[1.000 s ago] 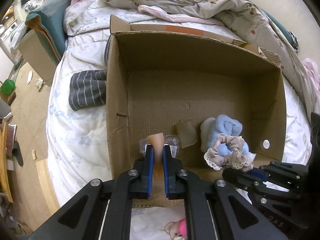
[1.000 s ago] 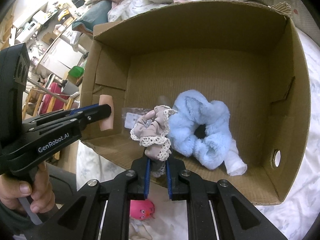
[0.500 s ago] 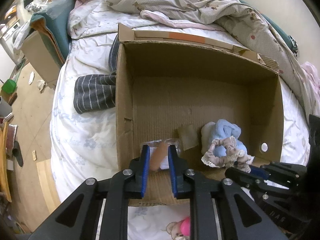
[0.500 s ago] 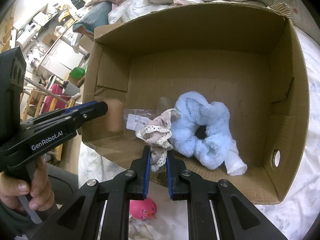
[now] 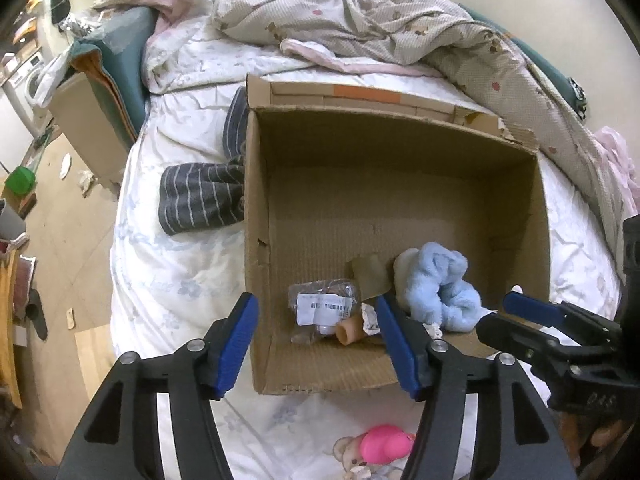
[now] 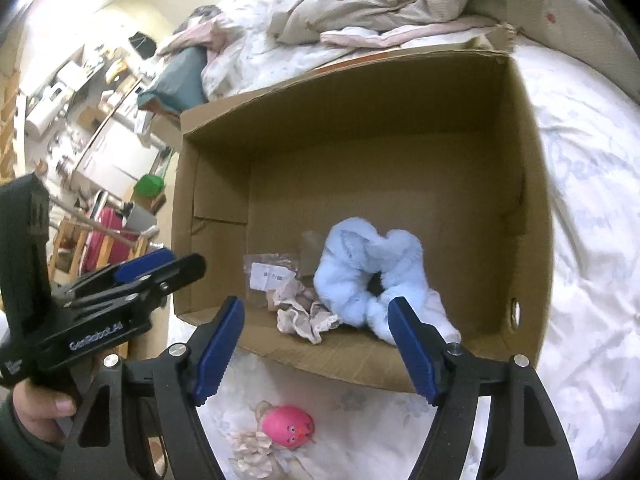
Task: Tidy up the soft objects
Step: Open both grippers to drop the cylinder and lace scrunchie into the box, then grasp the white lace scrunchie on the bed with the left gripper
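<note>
A: What are the two grippers doing?

B: The left gripper (image 5: 316, 344) is hanging over the near edge of the cardboard box (image 5: 256, 240) with its jaws spread wide, gripping nothing. The right gripper (image 6: 316, 344) is doing the same, wide apart and empty, over the box's near wall.

A: And the soft things?

B: They are all lying on the box floor near the front. The fluffy blue scrunchie (image 6: 368, 276) is sitting toward the right, the beige lace scrunchie (image 6: 304, 316) is touching its left side, and a small peach-coloured piece (image 5: 349, 331) is lying beside a clear packet with a barcode label (image 5: 325, 307).

A: Anything outside the box?

B: A pink-headed doll (image 6: 289, 426) is lying on the bed (image 5: 176, 280) just in front of it, and a striped grey garment (image 5: 200, 198) is resting against its left wall.
</note>
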### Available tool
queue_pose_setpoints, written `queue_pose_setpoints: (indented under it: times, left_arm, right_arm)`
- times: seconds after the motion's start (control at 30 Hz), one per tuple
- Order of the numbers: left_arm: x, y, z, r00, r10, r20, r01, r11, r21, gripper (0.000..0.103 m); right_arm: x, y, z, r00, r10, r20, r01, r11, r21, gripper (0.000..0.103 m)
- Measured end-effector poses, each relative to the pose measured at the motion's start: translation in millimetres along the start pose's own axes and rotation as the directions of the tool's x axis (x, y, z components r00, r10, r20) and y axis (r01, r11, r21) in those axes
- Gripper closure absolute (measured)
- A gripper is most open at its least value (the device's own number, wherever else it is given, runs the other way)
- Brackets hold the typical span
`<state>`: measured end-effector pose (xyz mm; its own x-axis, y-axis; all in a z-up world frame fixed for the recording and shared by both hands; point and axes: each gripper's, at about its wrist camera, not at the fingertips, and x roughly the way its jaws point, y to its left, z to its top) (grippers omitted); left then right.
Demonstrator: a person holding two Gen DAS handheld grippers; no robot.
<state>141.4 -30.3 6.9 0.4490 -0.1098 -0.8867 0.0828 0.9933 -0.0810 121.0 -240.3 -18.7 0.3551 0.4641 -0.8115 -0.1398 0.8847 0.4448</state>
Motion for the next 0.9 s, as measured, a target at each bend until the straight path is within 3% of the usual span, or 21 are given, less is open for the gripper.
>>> queue_pose_setpoints:
  times: [0.73,0.9]
  left_arm:
    - [-35.0,7.7,-60.7,1.0,0.001,-0.024,-0.002,0.999,-0.04,0.043]
    - [-37.1,4.7,-76.8,0.999,-0.01,-0.042,0.008,0.999,-0.036,0.043]
  right_arm:
    - [-32.7,1.2,-36.5,0.999,-0.037,0.026,0.036,0.999,0.032,0.025]
    - [-33.8,-2.6,-53.4,1.0,-0.028,0.009,0.027,0.996,0.084,0.025]
